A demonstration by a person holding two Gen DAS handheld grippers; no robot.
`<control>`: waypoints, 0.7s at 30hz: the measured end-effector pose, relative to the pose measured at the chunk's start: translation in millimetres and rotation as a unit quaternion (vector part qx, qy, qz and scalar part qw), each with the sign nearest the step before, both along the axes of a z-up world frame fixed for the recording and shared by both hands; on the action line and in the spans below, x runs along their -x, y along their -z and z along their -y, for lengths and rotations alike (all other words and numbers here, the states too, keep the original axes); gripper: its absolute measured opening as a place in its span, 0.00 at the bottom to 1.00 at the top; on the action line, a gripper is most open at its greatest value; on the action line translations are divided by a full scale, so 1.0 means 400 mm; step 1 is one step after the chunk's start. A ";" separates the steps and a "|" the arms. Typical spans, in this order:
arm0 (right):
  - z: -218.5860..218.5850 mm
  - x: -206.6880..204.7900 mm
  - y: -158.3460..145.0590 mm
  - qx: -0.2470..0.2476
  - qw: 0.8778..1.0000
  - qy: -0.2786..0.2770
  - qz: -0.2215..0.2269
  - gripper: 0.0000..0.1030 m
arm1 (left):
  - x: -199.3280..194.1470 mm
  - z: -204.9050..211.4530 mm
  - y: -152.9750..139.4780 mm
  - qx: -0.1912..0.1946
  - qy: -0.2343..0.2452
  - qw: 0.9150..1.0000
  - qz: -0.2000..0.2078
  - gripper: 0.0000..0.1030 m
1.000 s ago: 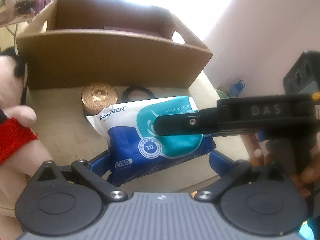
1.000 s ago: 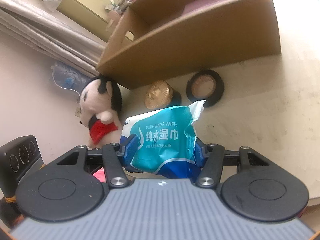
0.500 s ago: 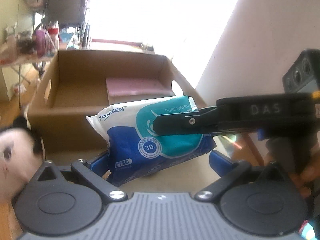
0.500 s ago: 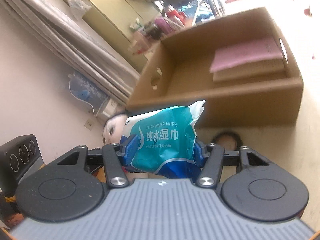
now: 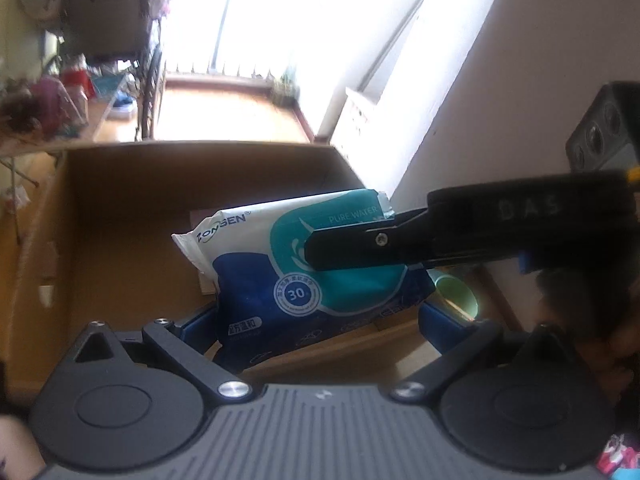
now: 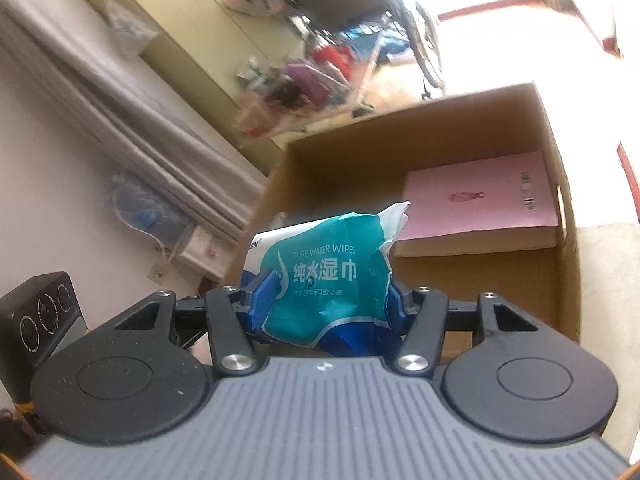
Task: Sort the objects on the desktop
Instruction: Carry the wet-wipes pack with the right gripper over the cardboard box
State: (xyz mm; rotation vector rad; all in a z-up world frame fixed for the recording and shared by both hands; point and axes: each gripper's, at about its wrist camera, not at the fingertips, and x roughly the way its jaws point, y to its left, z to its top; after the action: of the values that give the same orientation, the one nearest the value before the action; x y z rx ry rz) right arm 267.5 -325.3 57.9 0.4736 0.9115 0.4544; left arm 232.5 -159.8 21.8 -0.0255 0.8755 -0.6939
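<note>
Wet wipes pack (image 6: 324, 276), teal and dark blue with "PURE WATER WIPES" printed on it, sits clamped in the right gripper (image 6: 326, 304). Its blue pads (image 6: 262, 298) press on both sides of the pack, with the jaws roughly half spread around its width. The pack hangs in the air above the near wall of the open cardboard box (image 6: 560, 280), over the box's interior and clear of its floor. Inside the box, against the wall with the cut-out handle, lies a pink book (image 6: 476, 200), flat on the bottom; the pack's crimped white end overlaps the book's near corner in the right wrist view.

From the left wrist view the same pack (image 5: 256, 264) shows its broad face with the "30" badge, and the right gripper's black finger (image 5: 360, 248) crosses it from the side. The left gripper (image 5: 320, 320) stands wide apart just beneath the pack; one blue pad (image 5: 200, 326) is close to the pack's lower corner, the other pad (image 5: 444, 328) well clear of it. It grips nothing. Beyond the box's right wall a green cup (image 5: 458, 294) is partly visible.
</note>
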 end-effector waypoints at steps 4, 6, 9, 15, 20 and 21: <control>0.029 -0.081 0.054 0.009 0.998 0.004 -0.055 0.53 | -0.088 0.041 0.063 -0.005 0.018 0.998 -0.052 0.99; 0.043 -0.117 0.083 0.019 0.996 0.003 -0.084 0.53 | -0.125 0.051 0.094 -0.005 0.025 0.997 -0.078 0.99; 0.051 -0.149 0.117 0.037 0.993 0.003 -0.116 0.53 | -0.165 0.067 0.133 -0.004 0.036 0.993 -0.113 0.97; 0.049 -0.183 0.150 0.097 0.984 -0.009 -0.152 0.53 | -0.208 0.096 0.164 -0.002 0.058 0.989 -0.135 0.97; 0.036 -0.199 0.179 0.137 0.973 -0.019 -0.183 0.58 | -0.210 0.124 0.179 -0.004 0.067 0.984 -0.163 0.96; 0.032 -0.201 0.181 0.148 0.972 -0.020 -0.183 0.59 | -0.205 0.130 0.181 -0.003 0.067 0.984 -0.164 0.96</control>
State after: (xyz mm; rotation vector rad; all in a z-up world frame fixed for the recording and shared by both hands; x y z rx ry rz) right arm 347.8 -338.0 -14.4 0.2672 1.3239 0.2626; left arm 314.5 -211.8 -50.7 -0.0767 1.2037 -0.8275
